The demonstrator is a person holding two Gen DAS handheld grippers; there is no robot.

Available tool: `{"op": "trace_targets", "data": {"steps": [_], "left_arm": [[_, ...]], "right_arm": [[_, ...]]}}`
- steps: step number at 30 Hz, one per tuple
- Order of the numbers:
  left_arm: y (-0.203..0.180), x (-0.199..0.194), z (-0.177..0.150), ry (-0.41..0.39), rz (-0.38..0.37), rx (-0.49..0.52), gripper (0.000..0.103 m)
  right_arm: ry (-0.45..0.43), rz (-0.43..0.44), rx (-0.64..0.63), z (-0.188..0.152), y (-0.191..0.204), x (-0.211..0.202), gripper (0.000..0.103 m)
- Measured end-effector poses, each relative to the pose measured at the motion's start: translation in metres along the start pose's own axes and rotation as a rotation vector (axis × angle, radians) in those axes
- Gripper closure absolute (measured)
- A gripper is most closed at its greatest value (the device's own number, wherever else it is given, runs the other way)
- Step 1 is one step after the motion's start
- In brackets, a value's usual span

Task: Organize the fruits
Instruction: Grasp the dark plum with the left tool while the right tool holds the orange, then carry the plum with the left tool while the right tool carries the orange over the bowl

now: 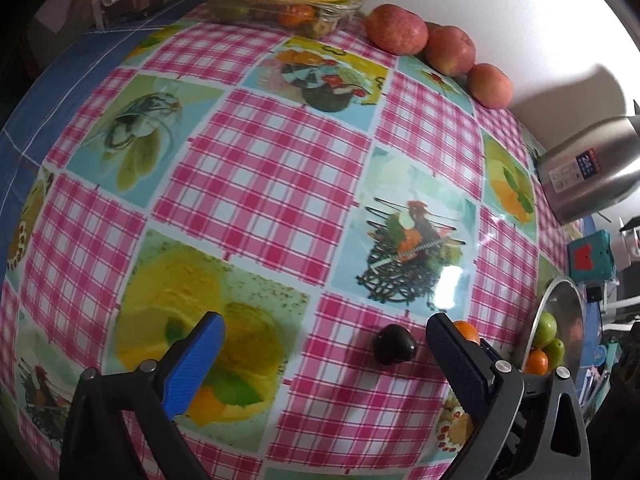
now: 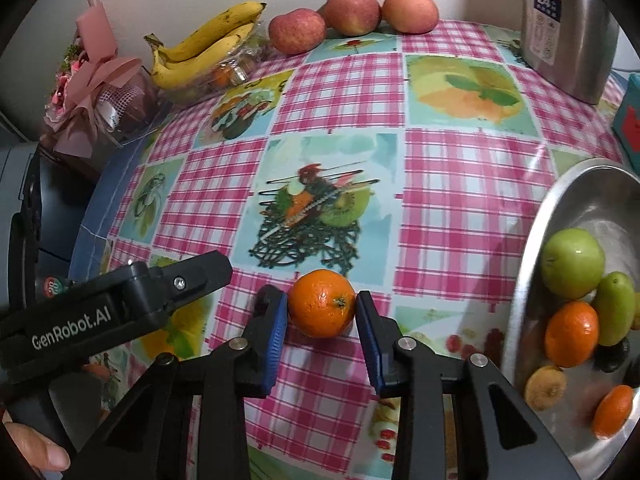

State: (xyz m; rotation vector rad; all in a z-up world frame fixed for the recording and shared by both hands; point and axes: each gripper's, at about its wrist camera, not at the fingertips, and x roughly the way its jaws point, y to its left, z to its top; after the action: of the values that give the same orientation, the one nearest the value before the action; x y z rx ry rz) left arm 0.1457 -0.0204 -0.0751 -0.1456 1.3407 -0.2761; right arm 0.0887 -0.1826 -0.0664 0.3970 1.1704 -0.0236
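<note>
Right gripper (image 2: 321, 312) is clamped on the orange (image 2: 321, 303), blue pads touching both sides, fruit resting on the checked tablecloth (image 2: 440, 184). Left gripper (image 1: 324, 330) hangs wide open above a small dark fruit (image 1: 394, 344), perhaps a plum, hard to tell. To the right, the steel bowl (image 2: 532, 264) holds green fruit and more oranges. Far back sit three apples (image 2: 352, 10) and the bananas (image 2: 200, 48).

Open tablecloth (image 2: 440, 184) ahead; steel bowl (image 2: 560, 208) blocks the right.
</note>
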Motion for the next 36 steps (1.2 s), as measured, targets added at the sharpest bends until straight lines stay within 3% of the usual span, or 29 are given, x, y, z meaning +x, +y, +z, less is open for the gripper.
{"op": "trace_targets", "data": {"steps": [9,14,24,36], "left_arm": [[-0.021,0.008,-0.004,0.028,0.002,0.073,0.016],[-0.03,0.015,-0.008,0.046,0.002,0.081,0.019],[-0.04,0.022,-0.011,0.07,-0.022,0.089,0.053],[-0.035,0.017,-0.009,0.084,-0.084,0.062,0.074]], "right_arm": [[0.004,-0.063,0.019,-0.003,-0.02,-0.013,0.067],[0.014,-0.08,0.032,-0.005,-0.025,-0.014,0.067],[0.021,-0.072,0.042,-0.006,-0.028,-0.014,0.067],[0.024,-0.065,0.05,-0.006,-0.029,-0.013,0.067]]}}
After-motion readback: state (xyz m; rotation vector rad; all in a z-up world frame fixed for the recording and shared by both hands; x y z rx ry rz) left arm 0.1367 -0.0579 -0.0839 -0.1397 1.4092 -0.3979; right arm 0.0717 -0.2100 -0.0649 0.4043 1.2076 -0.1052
